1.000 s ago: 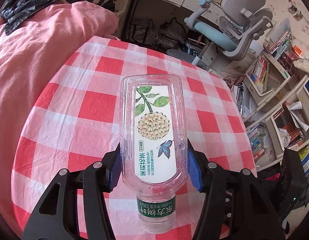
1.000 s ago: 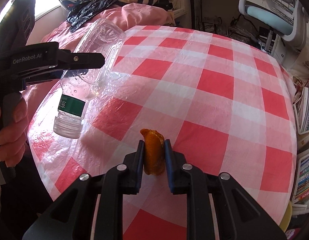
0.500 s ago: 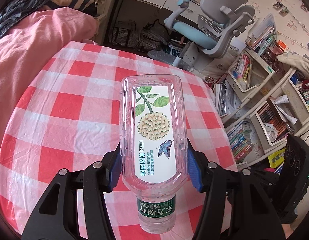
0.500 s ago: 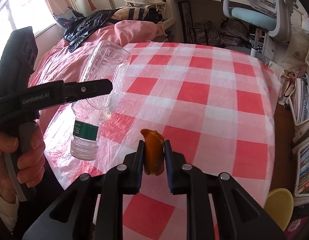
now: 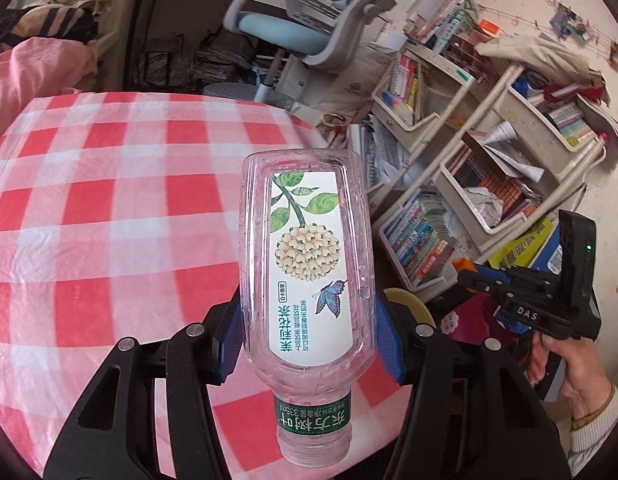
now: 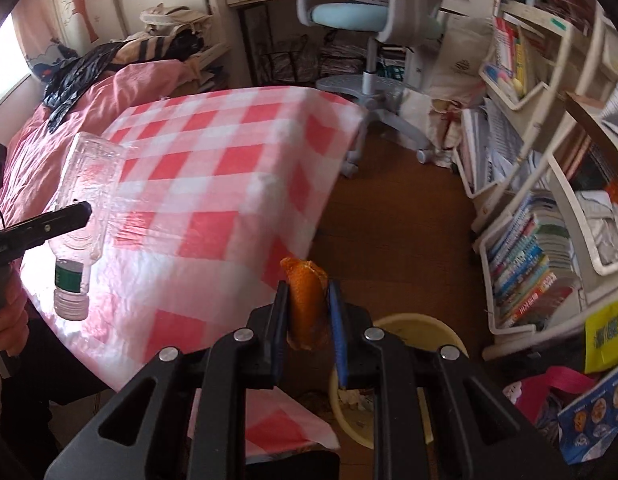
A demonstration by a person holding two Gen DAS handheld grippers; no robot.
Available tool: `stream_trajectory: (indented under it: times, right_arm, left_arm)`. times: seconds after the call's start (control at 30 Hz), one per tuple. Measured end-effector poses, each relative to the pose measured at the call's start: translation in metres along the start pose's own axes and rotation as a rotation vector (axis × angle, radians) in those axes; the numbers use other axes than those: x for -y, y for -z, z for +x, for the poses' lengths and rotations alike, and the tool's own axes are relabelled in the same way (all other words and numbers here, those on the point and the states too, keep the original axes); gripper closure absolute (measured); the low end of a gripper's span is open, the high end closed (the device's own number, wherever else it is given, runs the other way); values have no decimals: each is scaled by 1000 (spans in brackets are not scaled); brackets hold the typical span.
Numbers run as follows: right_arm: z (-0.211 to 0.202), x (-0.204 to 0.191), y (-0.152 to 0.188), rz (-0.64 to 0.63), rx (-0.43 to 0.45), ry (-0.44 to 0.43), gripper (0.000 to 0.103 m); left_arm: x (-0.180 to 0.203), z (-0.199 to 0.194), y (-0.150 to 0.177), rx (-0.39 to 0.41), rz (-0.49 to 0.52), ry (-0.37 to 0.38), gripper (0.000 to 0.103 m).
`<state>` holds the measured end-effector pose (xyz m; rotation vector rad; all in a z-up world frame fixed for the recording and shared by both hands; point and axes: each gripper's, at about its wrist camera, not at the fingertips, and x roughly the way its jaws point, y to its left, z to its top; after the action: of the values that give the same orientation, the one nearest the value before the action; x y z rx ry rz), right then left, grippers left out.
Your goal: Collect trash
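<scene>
one bottle (image 5: 307, 276) is sitting clamped in the left gripper (image 5: 309, 336), cap toward the camera, over the near right edge of the checked table (image 5: 109, 208). one orange peel (image 6: 307, 304) is pinched in the right gripper (image 6: 309, 320), above one yellow bin (image 6: 421, 332), which is partly hiding behind the fingers.

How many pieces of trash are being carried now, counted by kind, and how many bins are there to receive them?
Plastic bottle: 1, held in the left gripper
Orange peel: 1, held in the right gripper
Yellow bin: 1, on the floor
Total: 3
</scene>
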<state>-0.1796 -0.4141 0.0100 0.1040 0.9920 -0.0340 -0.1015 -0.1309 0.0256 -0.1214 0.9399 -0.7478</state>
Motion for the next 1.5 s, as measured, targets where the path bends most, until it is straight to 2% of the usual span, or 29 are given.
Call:
stream_trajectory:
  times: [0.1, 0.37, 0.43, 0.5, 0.63, 0.73, 0.87, 1.1, 1.23, 1.3, 1.5]
  right_arm:
    - [8, 29, 23, 64, -15, -6, 83]
    - [41, 80, 63, 235, -35, -58, 81]
    - [41, 92, 67, 277, -20, -62, 70]
    - [38, 98, 70, 290, -5, -61, 69]
    - [25, 113, 75, 329, 50, -38, 59]
    - [12, 119, 76, 368, 97, -14, 56]
    - [-8, 117, 69, 374, 166, -2, 52]
    - [-43, 79, 38, 298, 272, -37, 44]
    - [-62, 38, 14, 221, 336, -75, 32]
    - [-68, 14, 2, 189, 365, -96, 30]
    - [-61, -55, -13, 127, 451, -112, 17]
  left_arm:
    - [32, 20, 5, -31, 29, 47, 49]
    - [121, 81, 15, -88, 115, 106, 49]
    - [140, 100, 19, -104, 128, 108, 49]
    - [156, 120, 23, -128, 138, 111, 49]
    - [179, 149, 30, -168, 140, 120, 49]
    - [188, 155, 31, -169, 140, 112, 42]
    - [191, 139, 29, -111, 189, 54, 30]
    - [163, 82, 20, -8, 184, -38, 26]
    - [141, 42, 17, 60, 196, -121, 19]
    - [126, 21, 14, 97, 192, -169, 17]
    - [71, -41, 1, 163, 160, -298, 8]
